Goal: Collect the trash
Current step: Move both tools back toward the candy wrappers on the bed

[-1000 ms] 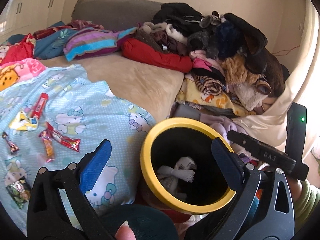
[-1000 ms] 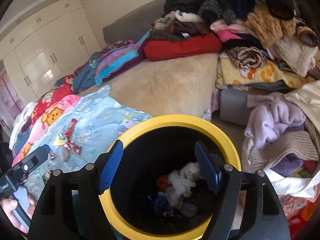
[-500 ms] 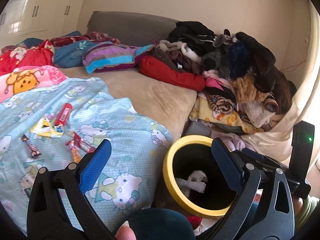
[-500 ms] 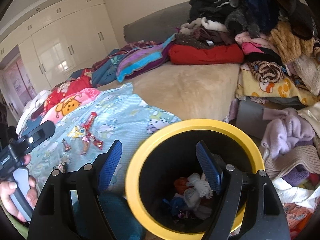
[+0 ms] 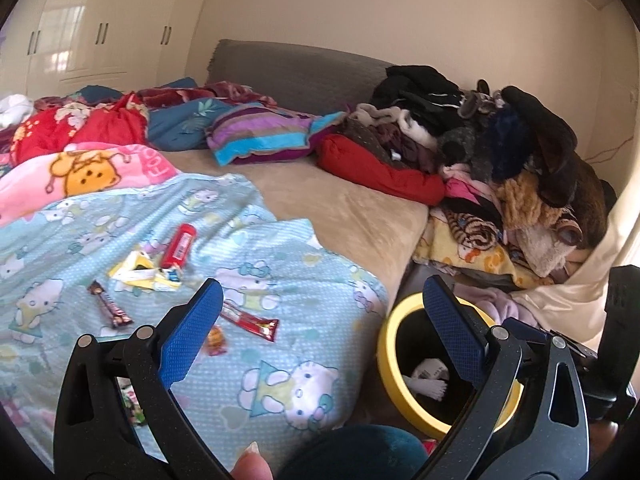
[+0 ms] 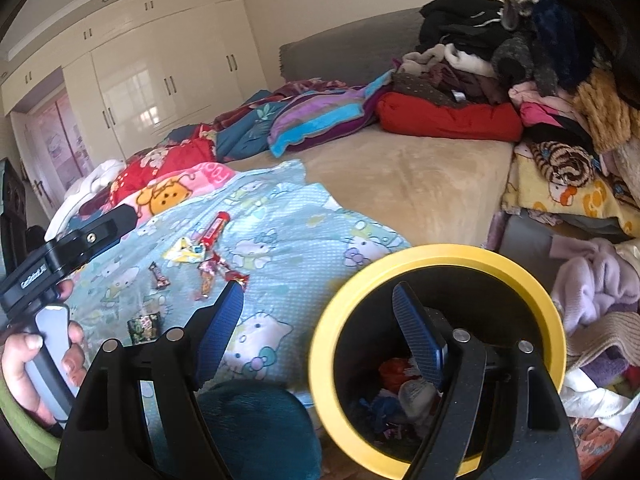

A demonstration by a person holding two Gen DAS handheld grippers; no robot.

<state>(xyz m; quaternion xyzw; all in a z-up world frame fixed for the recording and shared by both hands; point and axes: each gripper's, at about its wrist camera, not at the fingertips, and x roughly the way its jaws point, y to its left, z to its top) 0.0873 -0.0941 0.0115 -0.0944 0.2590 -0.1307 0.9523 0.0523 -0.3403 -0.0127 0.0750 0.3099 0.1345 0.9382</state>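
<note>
Bed (image 5: pixel 352 204) wrappers (image 5: pixel 248 322) lie far-left of the bin (image 6: pixel 438 360); left tool (image 5: pixel 320 316) nearer, both tools (image 6: pixel 320 328) apart, empty.

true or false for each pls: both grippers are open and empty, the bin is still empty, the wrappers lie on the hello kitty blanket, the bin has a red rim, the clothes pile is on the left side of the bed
1. Both grippers are open and empty. True: the left gripper and right gripper hold nothing, jaws spread wide.
2. The bin is empty. False: the bin already holds crumpled trash.
3. The wrappers lie on the Hello Kitty blanket. True: the red wrapper, yellow wrapper and others rest on the blanket.
4. The bin has a red rim. False: its rim is yellow.
5. The clothes pile is on the left side of the bed. False: the clothes pile is heaped on the right, beyond the bin.
</note>
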